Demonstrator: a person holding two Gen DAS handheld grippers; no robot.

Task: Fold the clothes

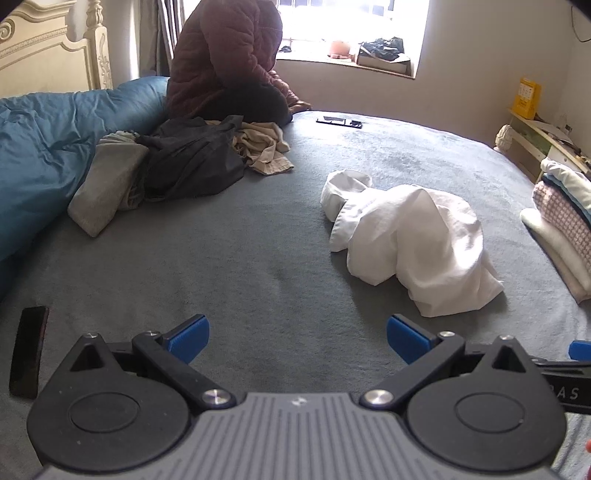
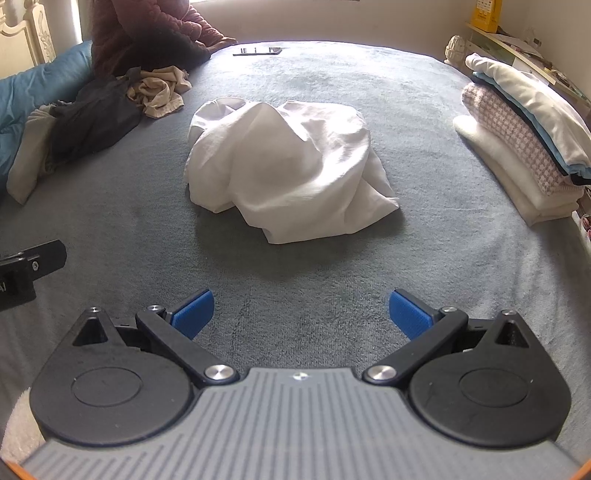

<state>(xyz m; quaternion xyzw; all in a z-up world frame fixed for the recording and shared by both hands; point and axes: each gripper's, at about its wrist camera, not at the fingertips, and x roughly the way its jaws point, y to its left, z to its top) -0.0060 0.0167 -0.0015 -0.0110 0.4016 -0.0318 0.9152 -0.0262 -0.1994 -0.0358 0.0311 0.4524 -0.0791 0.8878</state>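
A crumpled white garment [image 1: 410, 240] [image 2: 284, 166] lies in a heap on the grey bed cover [image 1: 229, 266] [image 2: 332, 295]. My left gripper [image 1: 297, 341] hovers open over bare cover, with the heap ahead and to its right. Straight in front of my right gripper [image 2: 300, 314], which is also open and empty, the same heap sits a short way off. A stack of folded clothes [image 1: 565, 221] [image 2: 524, 147] rests at the bed's right edge. A pile of unfolded dark and beige clothes [image 1: 199, 162] [image 2: 110, 107] lies at the far left.
A person in a maroon quilted jacket [image 1: 225, 62] [image 2: 147, 33] sits at the far side of the bed. A blue duvet [image 1: 55, 147] is bunched at the left. A dark flat object [image 1: 27, 354] lies near left, and a phone [image 1: 339, 122] far ahead.
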